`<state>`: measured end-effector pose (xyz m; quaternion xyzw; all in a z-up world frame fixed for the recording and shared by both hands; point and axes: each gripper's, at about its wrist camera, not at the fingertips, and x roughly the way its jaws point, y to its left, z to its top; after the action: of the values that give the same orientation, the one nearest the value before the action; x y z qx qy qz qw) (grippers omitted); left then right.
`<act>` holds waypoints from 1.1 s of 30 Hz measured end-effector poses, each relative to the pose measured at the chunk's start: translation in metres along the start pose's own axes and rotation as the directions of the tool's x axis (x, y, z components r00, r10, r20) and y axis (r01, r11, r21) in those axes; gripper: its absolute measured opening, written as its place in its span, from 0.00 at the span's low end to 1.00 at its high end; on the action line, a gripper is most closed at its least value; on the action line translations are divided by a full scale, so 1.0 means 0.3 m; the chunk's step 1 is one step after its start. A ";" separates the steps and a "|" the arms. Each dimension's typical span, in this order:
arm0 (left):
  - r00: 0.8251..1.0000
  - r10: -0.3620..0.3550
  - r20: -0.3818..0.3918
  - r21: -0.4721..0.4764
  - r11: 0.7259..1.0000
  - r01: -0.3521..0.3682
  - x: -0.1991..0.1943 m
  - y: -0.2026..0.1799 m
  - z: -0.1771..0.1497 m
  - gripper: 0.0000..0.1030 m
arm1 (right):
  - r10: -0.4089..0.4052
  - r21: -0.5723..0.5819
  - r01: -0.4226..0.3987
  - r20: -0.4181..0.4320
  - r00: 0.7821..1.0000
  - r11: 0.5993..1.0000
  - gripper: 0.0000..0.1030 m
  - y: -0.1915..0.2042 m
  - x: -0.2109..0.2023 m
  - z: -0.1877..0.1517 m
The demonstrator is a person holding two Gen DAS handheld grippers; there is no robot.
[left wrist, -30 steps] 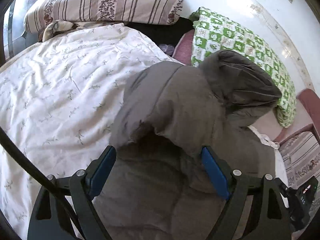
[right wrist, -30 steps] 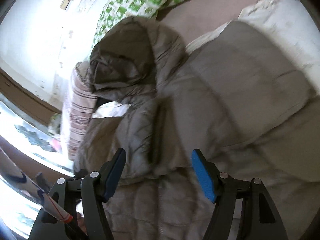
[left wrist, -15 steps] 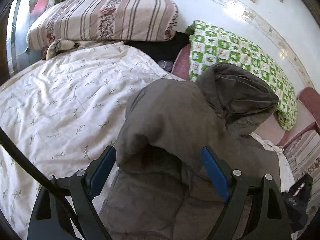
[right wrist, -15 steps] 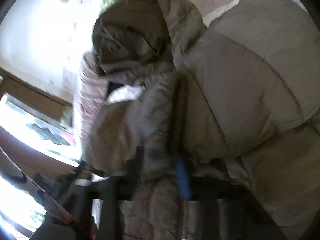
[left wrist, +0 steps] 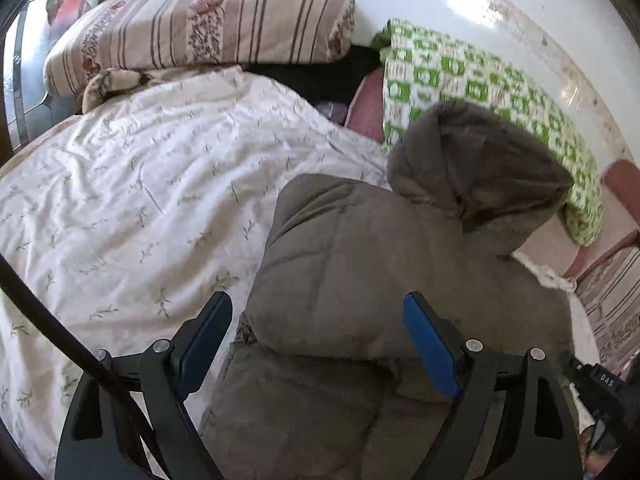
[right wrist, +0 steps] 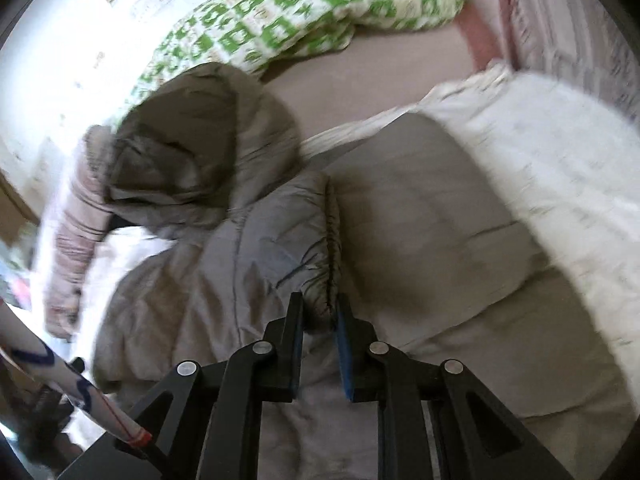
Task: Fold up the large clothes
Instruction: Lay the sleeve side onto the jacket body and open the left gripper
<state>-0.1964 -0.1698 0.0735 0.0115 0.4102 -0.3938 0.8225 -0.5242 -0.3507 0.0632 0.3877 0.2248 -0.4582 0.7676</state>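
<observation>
A grey puffy hooded jacket [left wrist: 360, 264] lies on the bed, its hood [left wrist: 476, 168] toward the wall and one sleeve folded over its body. My left gripper [left wrist: 320, 320] is open and hovers over the folded sleeve, a finger on each side. In the right wrist view the jacket [right wrist: 420, 208] fills the middle. My right gripper [right wrist: 320, 312] is shut on the elastic cuff of the jacket's sleeve [right wrist: 320, 248] and holds it above the jacket's body.
A white floral duvet [left wrist: 140, 200] covers the bed to the left. A striped pillow [left wrist: 208, 24] and a green checked blanket [left wrist: 480, 80] lie by the white wall. The blanket [right wrist: 288, 12] also shows in the right wrist view, beside a pink sheet [right wrist: 380, 80].
My right gripper has closed on the sleeve cuff and lifted it. My left gripper has pulled back a little from the jacket and stays open.
</observation>
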 end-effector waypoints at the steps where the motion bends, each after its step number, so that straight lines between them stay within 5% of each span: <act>1: 1.000 0.007 -0.004 0.005 1.000 -0.007 0.011 -0.003 -0.005 0.84 | -0.017 -0.012 0.017 -0.005 1.000 1.000 0.16 0.000 0.005 -0.002; 11: 0.982 0.124 -0.144 0.063 0.991 -0.116 0.150 -0.017 -0.042 0.86 | -0.104 -0.031 0.101 -0.109 0.989 0.994 0.18 -0.057 0.091 -0.027; 15: 0.982 0.135 -0.131 0.081 0.989 -0.125 0.143 -0.024 -0.050 0.86 | -0.103 -0.030 0.100 -0.114 0.988 0.995 0.19 -0.071 0.094 -0.022; 20: 0.989 0.137 -0.058 0.096 0.987 -0.131 0.084 -0.047 -0.031 0.86 | -0.128 -0.034 0.125 -0.083 0.988 0.992 0.33 -0.061 0.055 -0.008; 25: 0.993 0.082 0.088 0.133 0.987 -0.094 -0.028 -0.110 -0.021 0.86 | -0.159 -0.056 0.163 0.075 0.984 0.985 0.40 -0.031 -0.055 0.013; 27: 0.991 0.049 0.124 0.175 0.982 -0.071 -0.052 -0.152 -0.033 0.86 | -0.111 -0.086 0.123 0.137 0.984 0.989 0.47 0.001 -0.088 0.008; 33: 0.998 0.008 0.063 0.253 0.967 -0.024 -0.006 -0.248 -0.079 0.86 | -0.013 -0.237 0.032 0.080 0.997 0.971 0.54 0.115 -0.028 -0.048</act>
<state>-0.2616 -0.2119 0.0818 0.1076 0.3310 -0.4365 0.8297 -0.4977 -0.3251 0.0740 0.2723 0.2524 -0.4516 0.8113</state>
